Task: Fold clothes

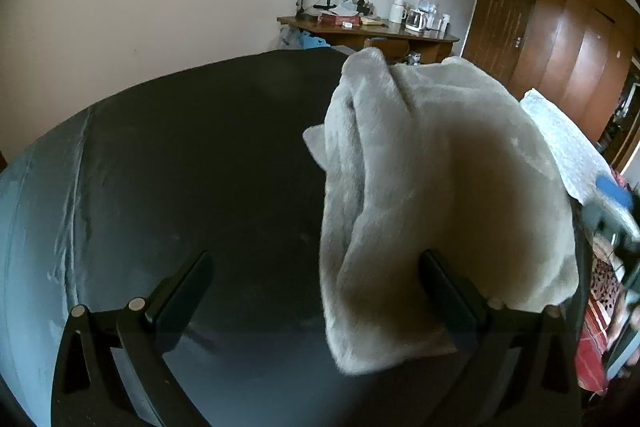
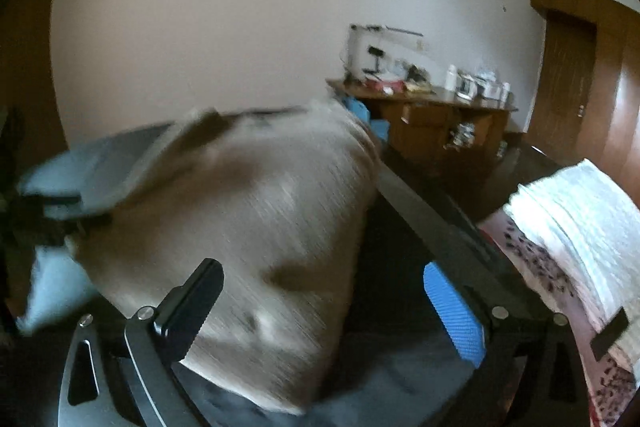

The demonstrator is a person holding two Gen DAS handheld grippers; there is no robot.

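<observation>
Grey fleece garment (image 1: 436, 187) lies bunched on the dark table (image 1: 192, 155), toward its right edge, against the left gripper's (image 1: 316, 291) right finger; jaws wide, gripping nothing. Right gripper (image 2: 332, 311) spread wide too, garment blurred at its left finger (image 2: 196, 303). Table bare toward its left edge.

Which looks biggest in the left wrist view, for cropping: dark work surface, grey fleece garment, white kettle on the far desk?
1. Dark work surface
2. Grey fleece garment, enlarged by nearness
3. White kettle, tiny and far

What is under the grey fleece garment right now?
The grey fleece garment lies on the dark cloth surface, which shows all around it. Whatever sits directly beneath the folds is covered; neither view reveals it.
</observation>
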